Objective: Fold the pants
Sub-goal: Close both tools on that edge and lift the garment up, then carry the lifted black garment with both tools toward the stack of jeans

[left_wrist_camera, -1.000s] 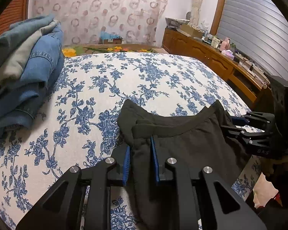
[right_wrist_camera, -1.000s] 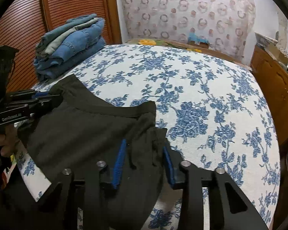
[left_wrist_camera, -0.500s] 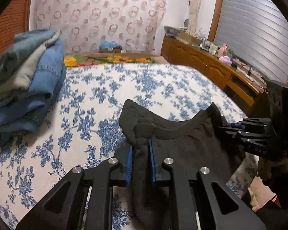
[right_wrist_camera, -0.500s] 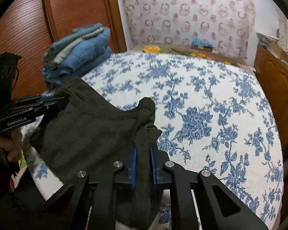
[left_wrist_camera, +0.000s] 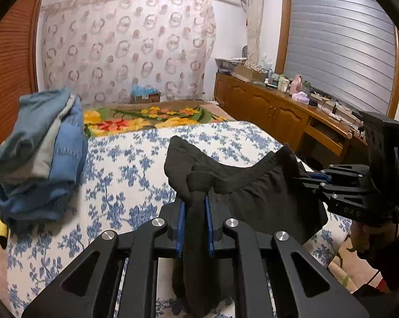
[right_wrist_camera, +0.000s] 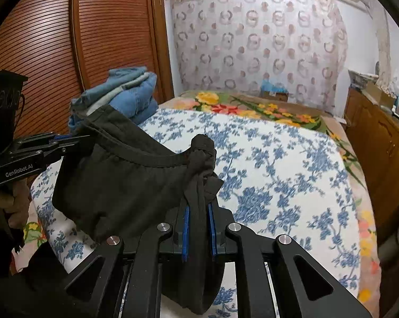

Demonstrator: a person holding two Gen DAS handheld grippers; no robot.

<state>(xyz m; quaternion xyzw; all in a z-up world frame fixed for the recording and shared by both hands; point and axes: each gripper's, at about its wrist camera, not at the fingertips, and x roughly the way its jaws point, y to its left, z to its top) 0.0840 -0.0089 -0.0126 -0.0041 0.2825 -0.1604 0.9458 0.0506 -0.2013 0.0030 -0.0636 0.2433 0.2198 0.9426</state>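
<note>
- Pants [left_wrist_camera: 252, 198], dark and soft, hang lifted above the near edge of the bed [left_wrist_camera: 135, 164], strung by the waistband between the two grippers; the lower part drops out of sight below both cameras.
- Left gripper [left_wrist_camera: 194, 220] has its jaws closed tight on a bunched corner of the waistband, the blue pads pressed into the cloth on both sides.
- Right gripper [right_wrist_camera: 198, 228] is clamped the same way on the opposite corner, where the fabric is twisted into a knot-like wad just above the pads.
- Step in hand, as I judge it: the pick-up and spread, holding the garment up by the waist before laying it flat; no fold looks made yet.
- Next move probably calls for drawing the two grippers apart to take the sag out of the waistband, then lowering the pants evenly onto the floral cover so the legs fall straight.
- Risk: the twisted wads may leave the corners creased once released.
- Stack of folded jeans [left_wrist_camera: 40, 153] sits at the left side of the bed, well apart from the pants.
- Cardboard box [left_wrist_camera: 145, 96] stands beyond the bed by the curtain, with something blue in it; what it is I cannot tell.
</note>
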